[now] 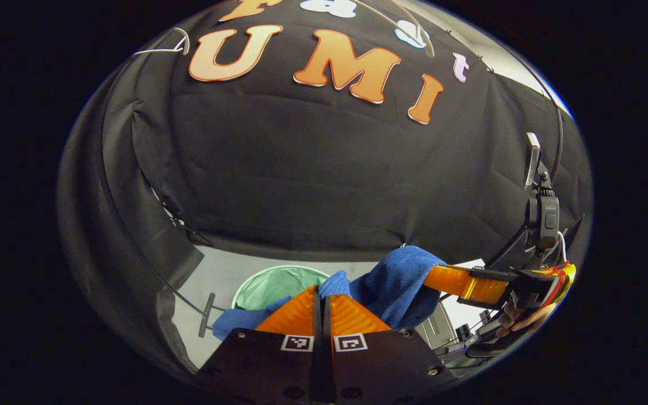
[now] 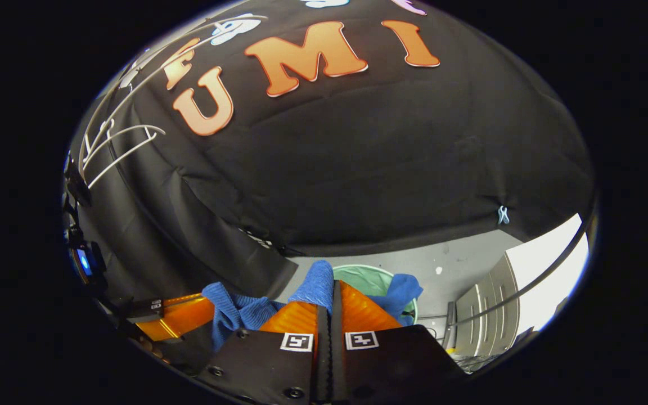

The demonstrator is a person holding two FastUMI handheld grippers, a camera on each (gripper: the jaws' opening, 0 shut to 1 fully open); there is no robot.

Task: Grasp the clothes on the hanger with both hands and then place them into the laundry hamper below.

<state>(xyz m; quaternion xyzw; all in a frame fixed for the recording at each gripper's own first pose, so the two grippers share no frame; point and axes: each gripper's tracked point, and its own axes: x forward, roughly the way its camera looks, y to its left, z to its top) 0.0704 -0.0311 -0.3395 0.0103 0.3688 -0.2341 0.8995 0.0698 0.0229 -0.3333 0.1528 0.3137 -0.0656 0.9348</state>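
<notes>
A blue cloth garment (image 1: 397,281) hangs stretched between my two grippers, above a round pale-green laundry hamper (image 1: 279,287) on the floor. In the left gripper view, my left gripper (image 1: 322,290) is shut on one bunched edge of the cloth, and my right gripper (image 1: 433,275) comes in from the right, its fingers closed on the other end. In the right gripper view, my right gripper (image 2: 332,284) pinches a fold of the blue cloth (image 2: 234,312). The hamper (image 2: 369,278) lies just beyond and below it, and my left gripper (image 2: 203,308) holds the cloth at the left.
White hangers (image 2: 121,140) hang on a rail at the upper left, and a white hanger (image 1: 161,50) sits high up. A grey cabinet (image 2: 487,315) stands to the right on the grey floor. A hand (image 1: 518,320) holds the right gripper. A dark stand (image 1: 207,315) stands left of the hamper.
</notes>
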